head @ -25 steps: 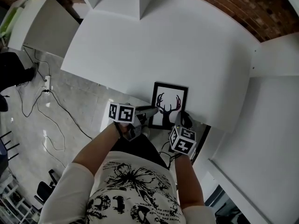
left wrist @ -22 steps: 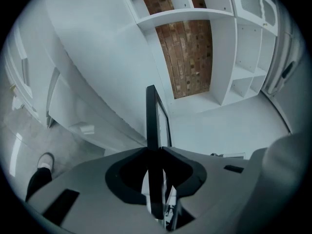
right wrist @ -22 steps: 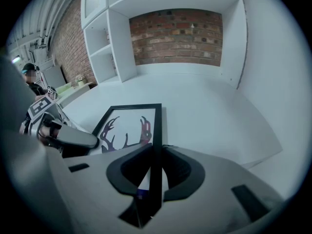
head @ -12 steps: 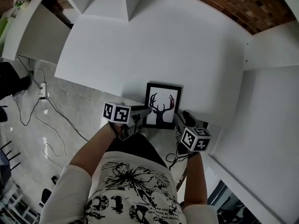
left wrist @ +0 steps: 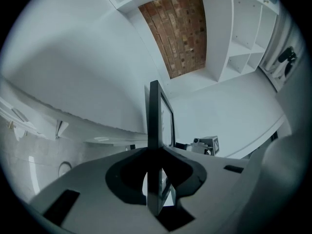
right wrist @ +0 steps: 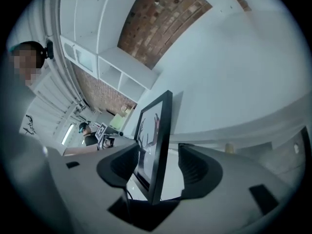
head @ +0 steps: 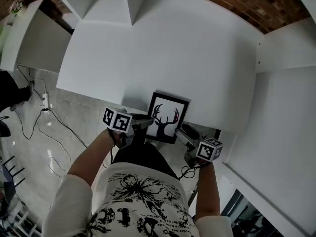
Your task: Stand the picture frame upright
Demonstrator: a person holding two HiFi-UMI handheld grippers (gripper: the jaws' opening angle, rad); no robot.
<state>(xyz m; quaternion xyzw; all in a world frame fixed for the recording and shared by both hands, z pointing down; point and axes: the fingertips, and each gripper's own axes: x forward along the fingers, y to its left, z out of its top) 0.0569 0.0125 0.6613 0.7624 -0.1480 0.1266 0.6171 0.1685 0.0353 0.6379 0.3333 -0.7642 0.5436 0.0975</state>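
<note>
A black picture frame (head: 166, 116) showing a deer silhouette is held at the near edge of the white table (head: 197, 58), its left side clamped in the left hand-held gripper (head: 147, 124). The right hand-held gripper (head: 180, 131) has just been opening its jaws, which straddle the frame's right edge without pressing it.

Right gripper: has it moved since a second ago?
Yes. The right gripper shifted right, toward the near-right corner of the table. Its jaws have just been opening; the picture frame stands between them, unpressed.
</note>
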